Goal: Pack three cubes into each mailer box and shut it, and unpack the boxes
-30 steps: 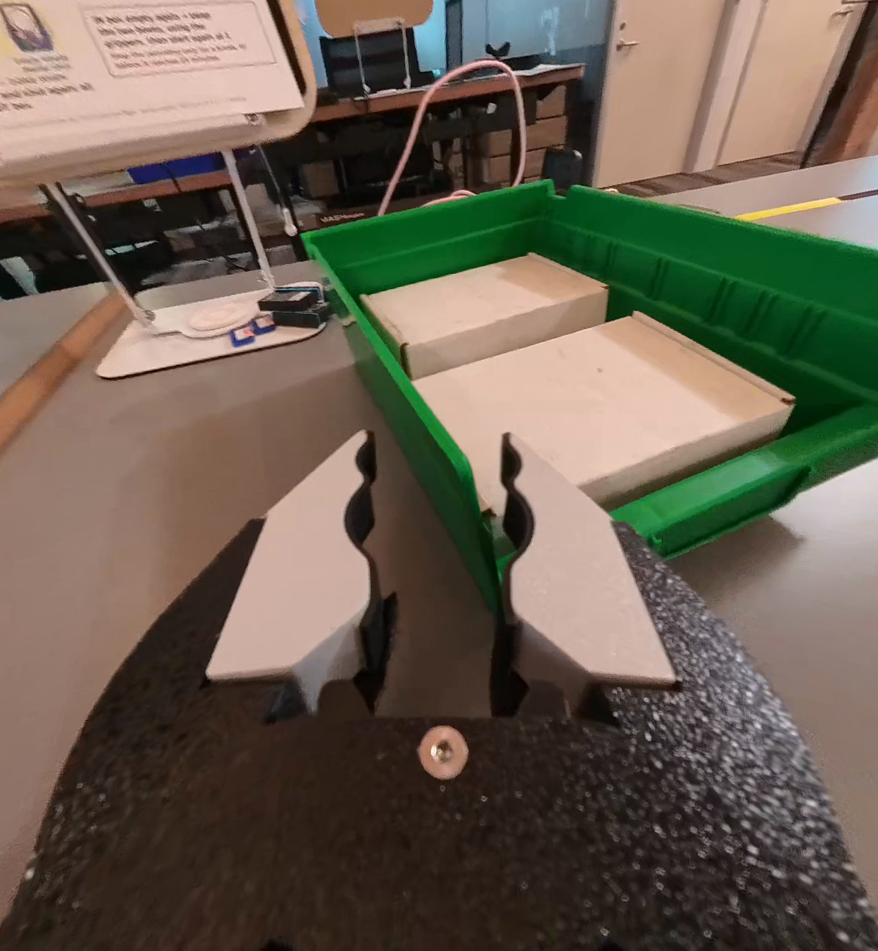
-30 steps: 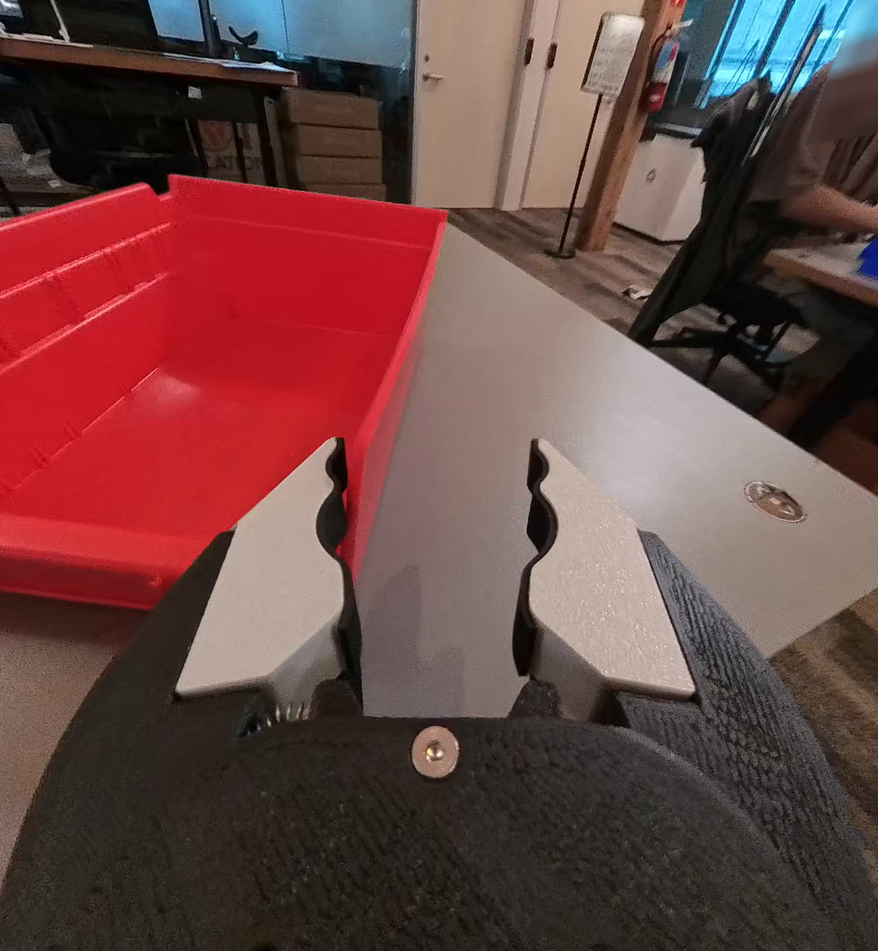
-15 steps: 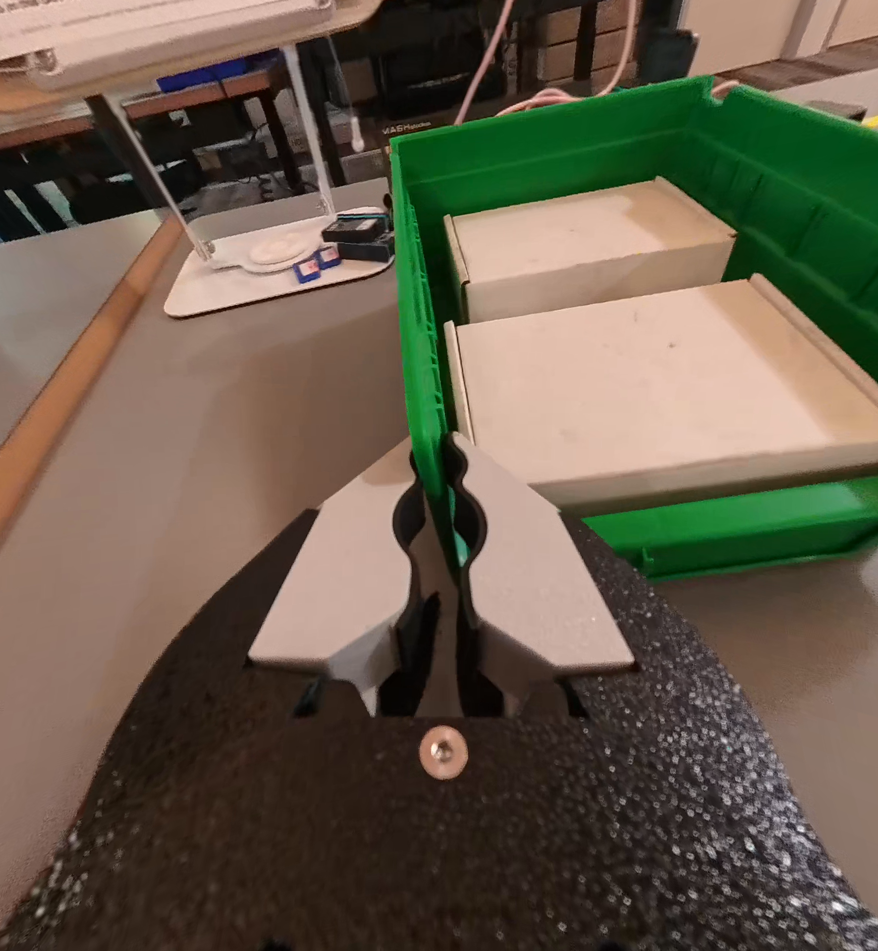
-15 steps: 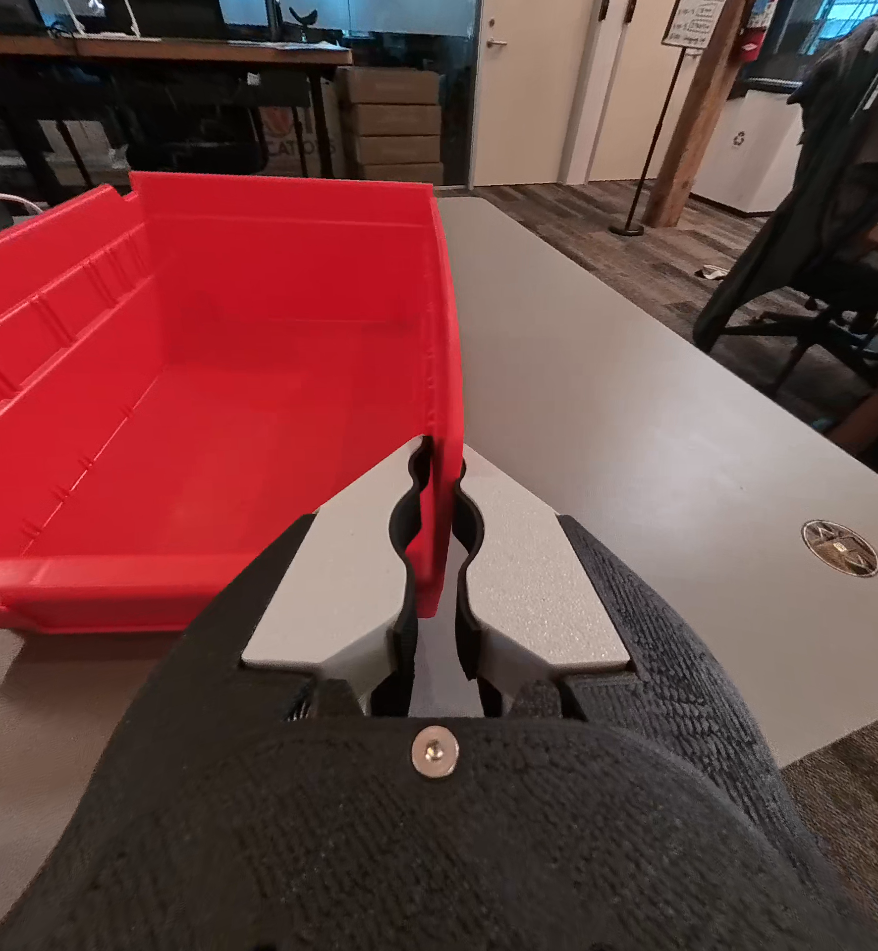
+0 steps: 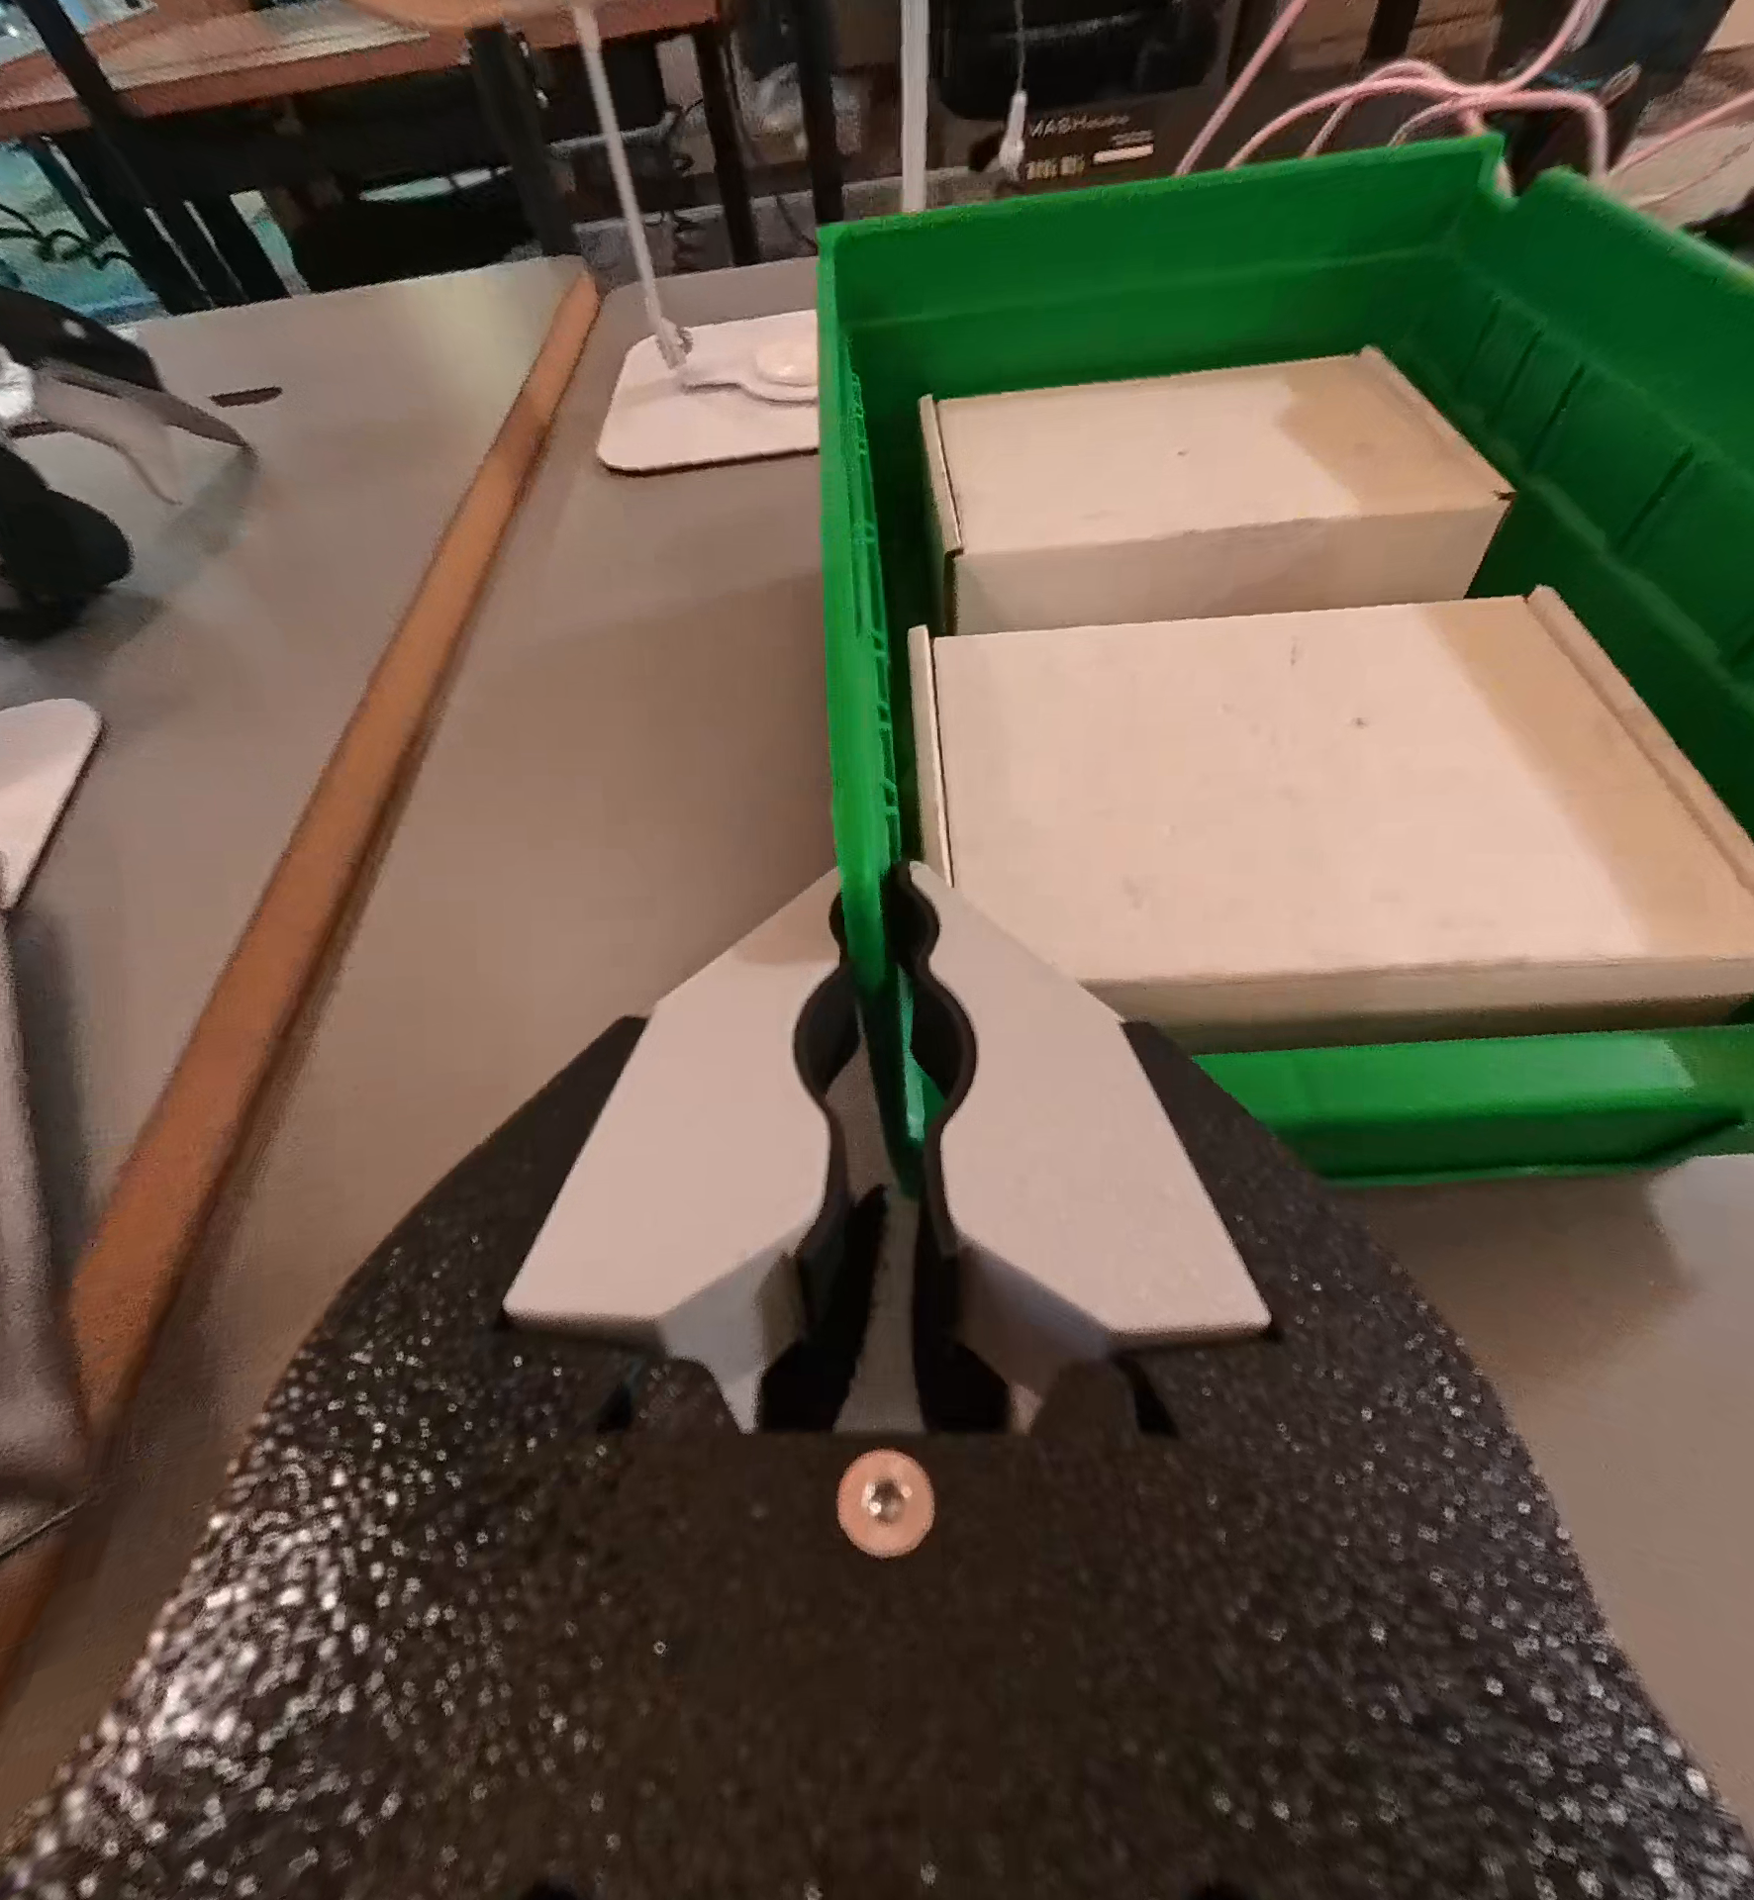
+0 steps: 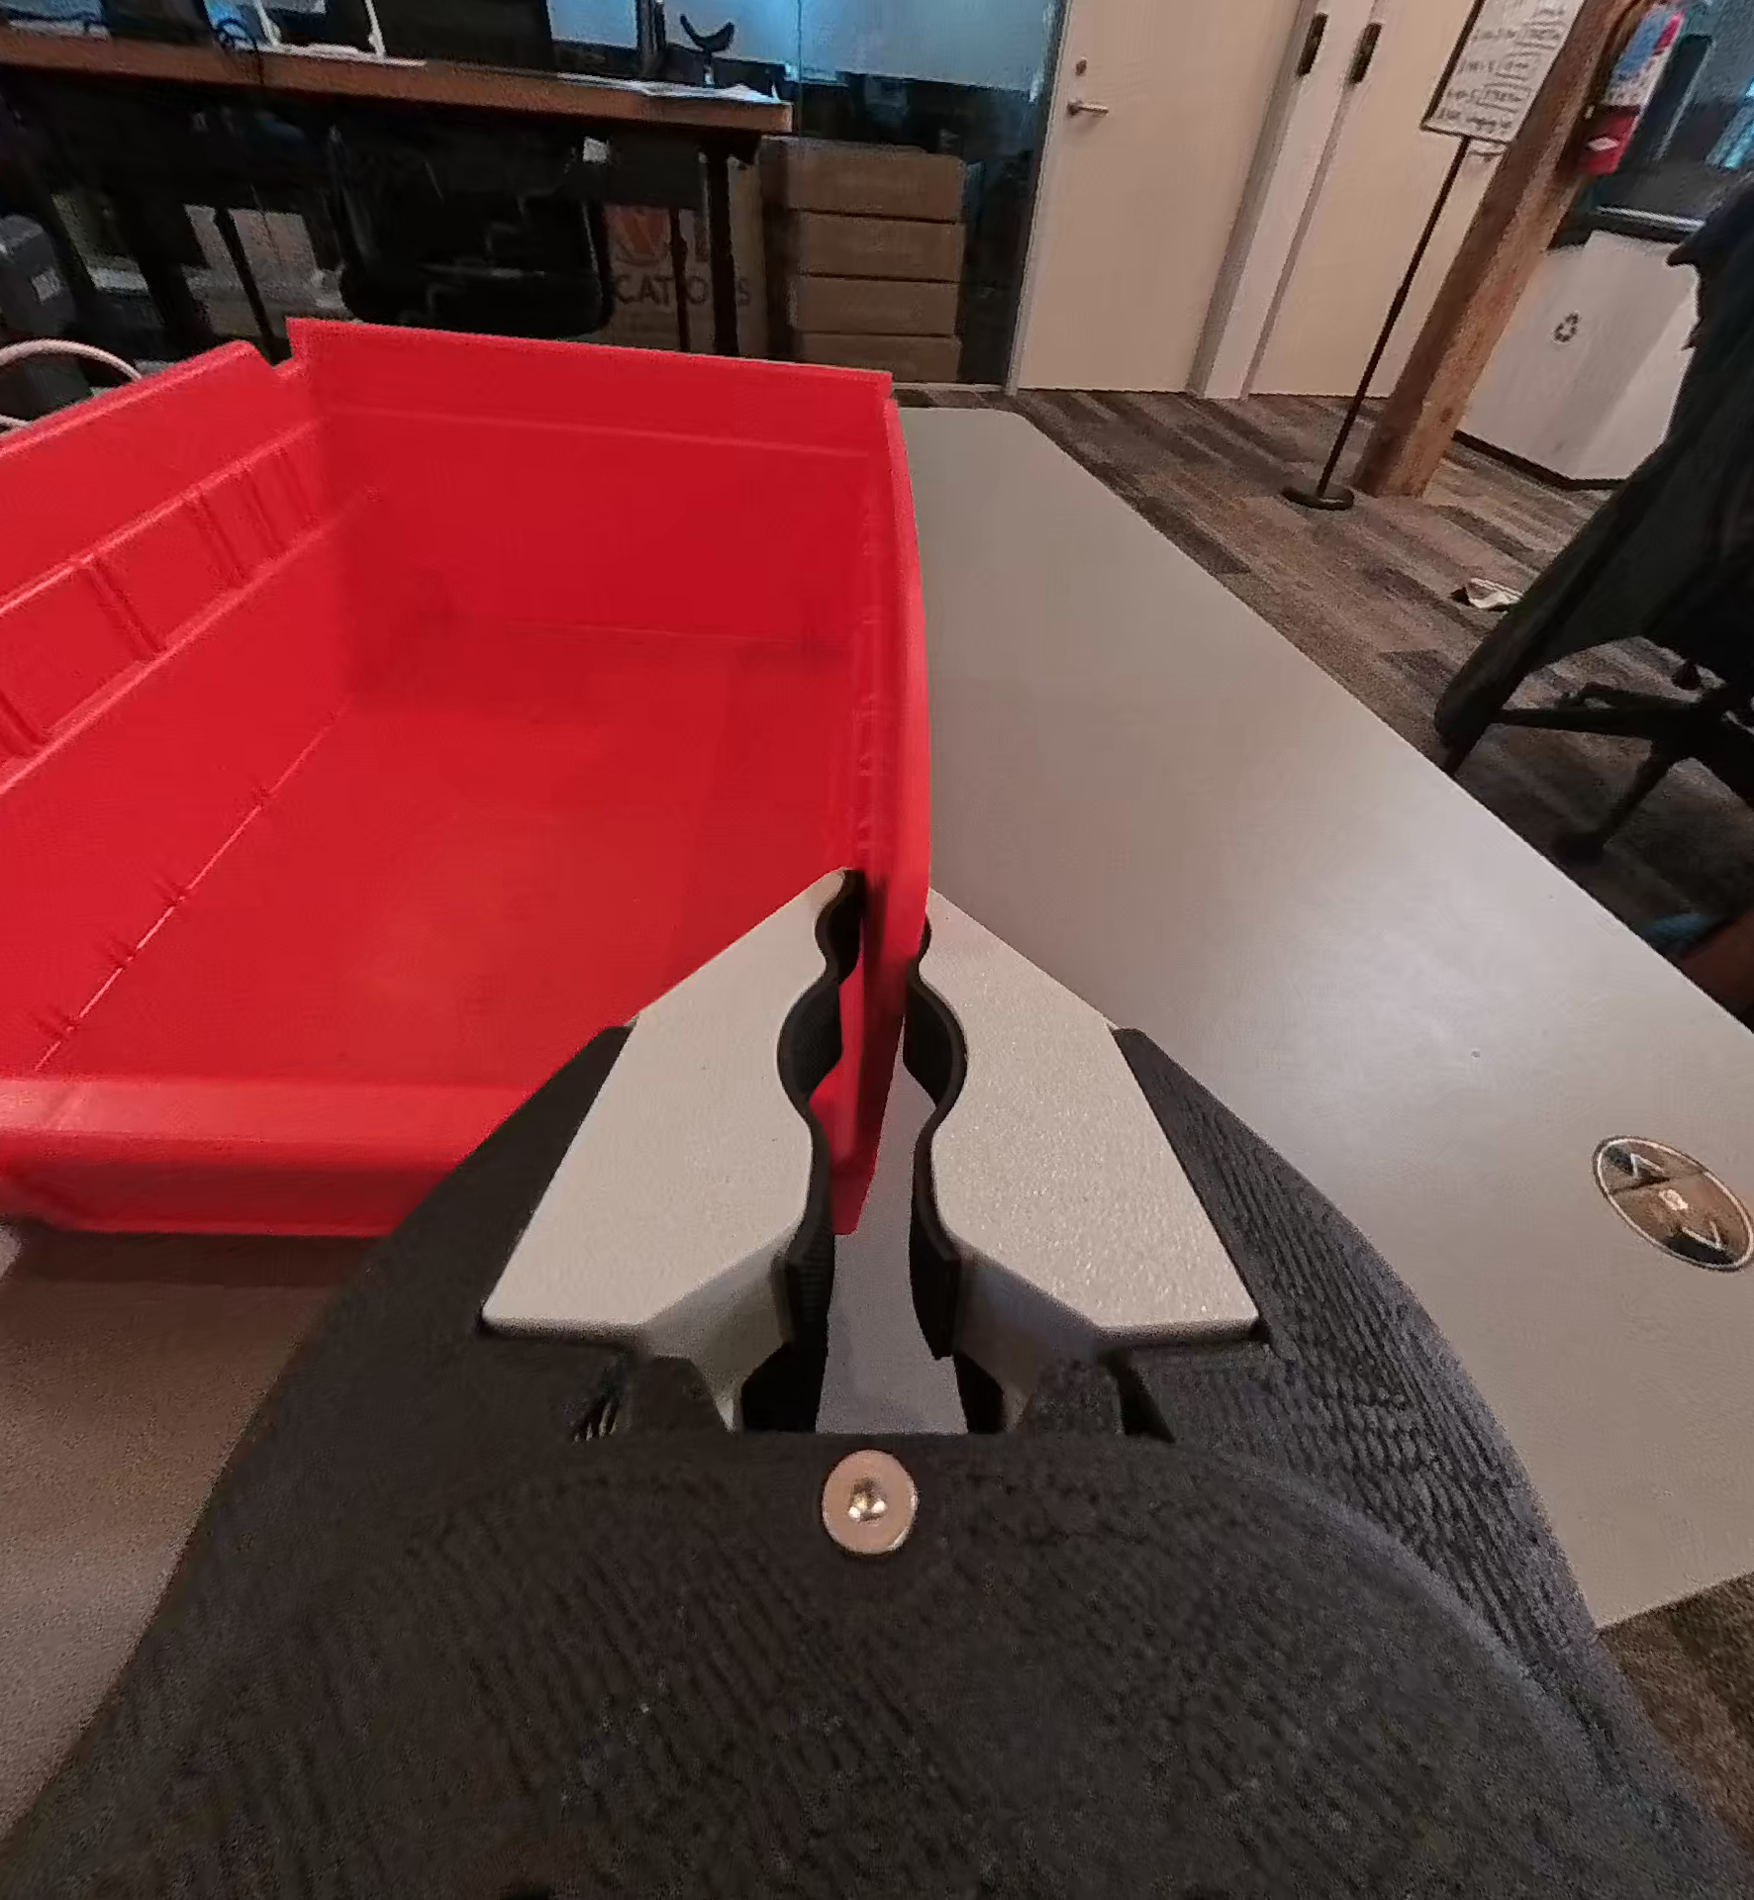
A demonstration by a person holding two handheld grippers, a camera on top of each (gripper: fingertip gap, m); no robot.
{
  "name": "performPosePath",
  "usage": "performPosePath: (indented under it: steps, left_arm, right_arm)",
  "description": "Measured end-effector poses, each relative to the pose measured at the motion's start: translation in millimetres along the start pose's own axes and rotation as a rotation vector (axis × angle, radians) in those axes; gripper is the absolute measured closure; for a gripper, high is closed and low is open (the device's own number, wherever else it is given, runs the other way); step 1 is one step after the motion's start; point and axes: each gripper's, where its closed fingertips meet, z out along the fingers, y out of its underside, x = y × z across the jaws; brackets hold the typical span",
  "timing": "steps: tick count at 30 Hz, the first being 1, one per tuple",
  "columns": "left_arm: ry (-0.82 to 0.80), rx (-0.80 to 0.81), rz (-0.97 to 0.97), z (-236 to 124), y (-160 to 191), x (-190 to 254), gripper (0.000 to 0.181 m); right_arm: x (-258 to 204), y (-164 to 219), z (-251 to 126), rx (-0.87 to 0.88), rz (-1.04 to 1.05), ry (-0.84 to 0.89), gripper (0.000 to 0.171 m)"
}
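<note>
While both jaws are pinching thin bin walls, left gripper [image 5: 878, 915] on green bin [image 5: 1624, 432], right gripper [image 6: 883, 905] on red bin [image 6: 390, 411], uneven pulling is risking slip, jolting the mailer boxes [image 5: 1346, 823].

A white flat stand base [image 5: 708, 411] sits on the grey worktop [image 5: 585, 781], just beside the green bin. Pink cables [image 5: 1367, 103] hang behind. In the right wrist view, brown cardboard boxes [image 6: 868, 257] are stacked by a white door [image 6: 1130, 185]. A dark chair [image 6: 1696, 658] stands on the wood floor, and a round metal cap [image 6: 1673, 1201] sits in the worktop
</note>
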Motion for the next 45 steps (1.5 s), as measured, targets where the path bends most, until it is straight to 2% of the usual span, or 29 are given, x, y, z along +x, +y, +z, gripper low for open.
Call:
performPosePath:
  steps: [6, 11, 12, 15, 16, 18, 19, 22, 24, 28, 32, 35, 38, 43, 45]
  left_arm:
    - [-0.029, -0.010, -0.036, -11.9, 10.0, -29.1, 0.180]
    - [-0.021, 0.002, -0.031, -12.0, 14.7, -37.0, 0.180]
    - [-0.020, 0.003, -0.033, -11.6, 15.1, -37.4, 0.179]
    - [-0.032, -0.005, -0.026, -11.1, 17.1, -39.8, 0.177]
    - [-0.042, -0.005, -0.014, -11.3, 16.5, -40.4, 0.176]
    - [-0.096, -0.015, 0.025, -13.5, 15.1, -45.3, 0.166]
    - [-0.142, -0.008, 0.044, -16.6, 12.2, -50.8, 0.157]
    - [-0.315, 0.074, 0.037, -34.7, -4.9, -76.4, 0.105]
    - [-0.369, 0.137, 0.002, -45.5, -13.0, -86.7, 0.091]
    - [-0.351, 0.190, -0.039, -51.7, -18.9, -83.7, 0.089]
    - [-0.340, 0.269, 0.004, -58.2, -39.2, -68.4, 0.091]
    - [-0.302, 0.301, 0.021, -57.7, -50.1, -52.1, 0.092]
    - [-0.254, 0.318, 0.040, -54.2, -57.2, -34.3, 0.092]
    - [-0.220, 0.348, 0.133, -53.3, -69.4, -11.5, 0.095]
    - [-0.195, 0.366, 0.158, -53.4, -74.2, -2.8, 0.095]
  right_arm:
    - [4.7, -0.3, 2.9, -0.003, -0.017, -0.009, 0.167]
    - [5.7, -0.7, 2.3, 0.007, -0.044, 0.006, 0.165]
    - [6.7, -1.6, 0.8, 0.010, -0.062, 0.024, 0.158]
    - [11.3, -16.0, -11.6, 0.047, -0.119, 0.092, 0.125]
    - [13.3, -25.8, -18.5, 0.072, -0.134, 0.119, 0.118]
    - [5.0, -52.8, -33.7, 0.153, -0.146, 0.120, 0.116]
    - [-6.9, -69.2, -41.2, 0.207, -0.142, 0.090, 0.116]
    - [-61.6, -115.7, -59.5, 0.359, -0.093, -0.043, 0.119]
    - [-101.7, -140.4, -67.2, 0.438, -0.029, -0.117, 0.124]
    - [-209.5, -173.8, -64.5, 0.548, 0.085, -0.468, 0.127]
    - [-298.2, -177.3, -19.5, 0.567, 0.124, -0.650, 0.129]
    - [-349.6, -163.3, 24.1, 0.574, 0.081, -0.662, 0.129]
    - [-386.6, -143.5, 48.7, 0.622, -0.037, -0.624, 0.129]
    - [-426.5, -108.1, 43.4, 0.681, -0.329, -0.667, 0.129]
    - [-429.4, -105.4, 37.5, 0.688, -0.340, -0.696, 0.130]
